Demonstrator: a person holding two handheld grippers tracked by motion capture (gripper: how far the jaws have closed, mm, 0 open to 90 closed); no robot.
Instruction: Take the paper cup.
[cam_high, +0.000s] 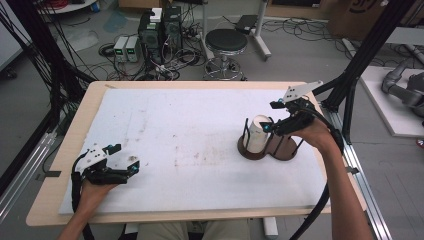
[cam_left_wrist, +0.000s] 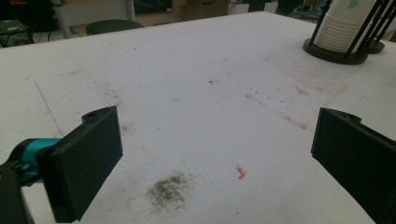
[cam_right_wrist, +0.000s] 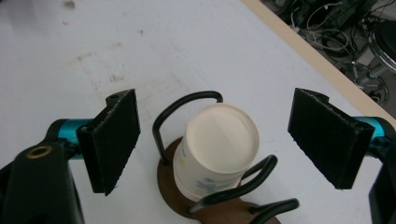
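left gripper (cam_high: 134, 165): jaws wide, holding nothing, low over stained white foam mat (cam_high: 190, 135) | right gripper (cam_high: 268, 116): ribbed black jaws wide, flanking upside-down paper cup stack (cam_right_wrist: 218, 149) | stack sits inside black wire holder (cam_right_wrist: 187, 100) on round brown base, mat's right side

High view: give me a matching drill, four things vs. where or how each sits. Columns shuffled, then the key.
Things:
1. left gripper
2. right gripper
3. paper cup stack
4. stool

Places or states:
A. on the floor beyond the table's far edge
B. upside down inside the wire cup holder
C. open, low over the near left of the white mat
D. open, just above the cups

Pairs: 1-C, 2-D, 3-B, 4-A
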